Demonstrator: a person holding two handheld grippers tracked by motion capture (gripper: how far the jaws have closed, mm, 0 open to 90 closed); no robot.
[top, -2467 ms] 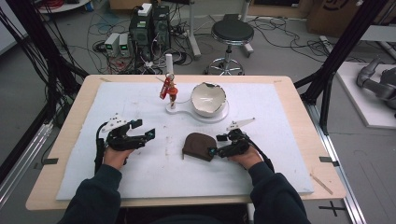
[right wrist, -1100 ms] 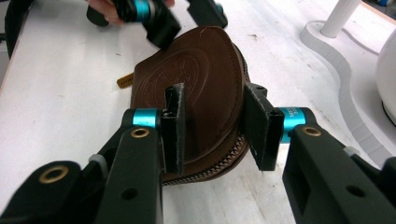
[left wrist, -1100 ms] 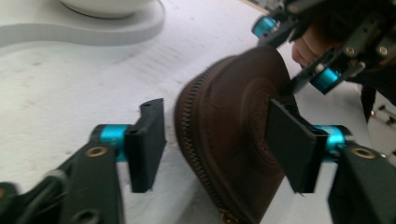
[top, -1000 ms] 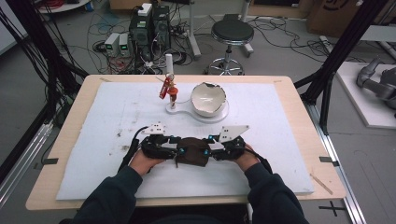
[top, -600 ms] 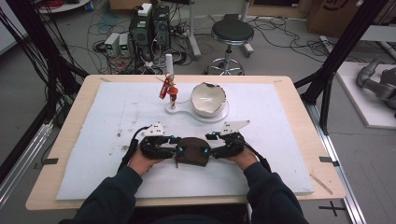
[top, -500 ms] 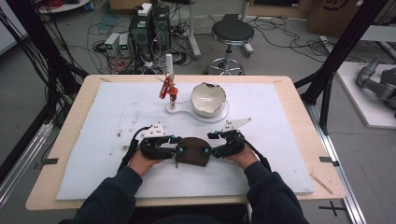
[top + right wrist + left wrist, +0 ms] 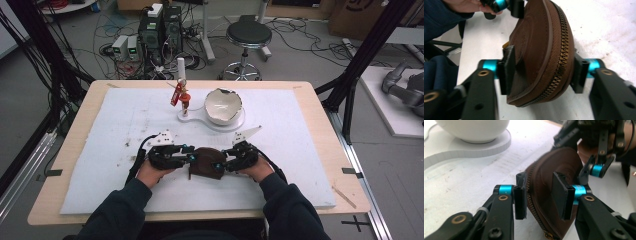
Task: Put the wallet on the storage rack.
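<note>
A person's left gripper (image 7: 539,195) and right gripper (image 7: 542,72) meet at a brown zippered pouch (image 7: 206,162) near the front middle of a white mat (image 7: 125,120) on a wooden table (image 7: 85,117). In the left gripper view, the two black jaws bracket the pouch's near end: one pad lies against the brown face, the other sits just beside the zip edge, and whether that one presses on it cannot be told. In the right gripper view, the jaws are closed partway on the opposite end, one pad on the flat leather side and one on the far side past the zipper, with the pouch standing on edge between them. A gold zip pull shows at the pouch's lower end in the left gripper view. From above, both hands come in from the table's near edge in dark sleeves, the left hand (image 7: 152,172) and right hand (image 7: 252,170) flanking the pouch, cables looping back from each tool. Farther out on the mat, a white bowl (image 7: 223,105) with a chipped-looking rim sits on a white base plate (image 7: 200,116), beside a small stand (image 7: 183,102) carrying red and orange parts. Beyond the table, a stool (image 7: 248,37) and electronics boxes (image 7: 160,30) stand among floor cables.
</note>
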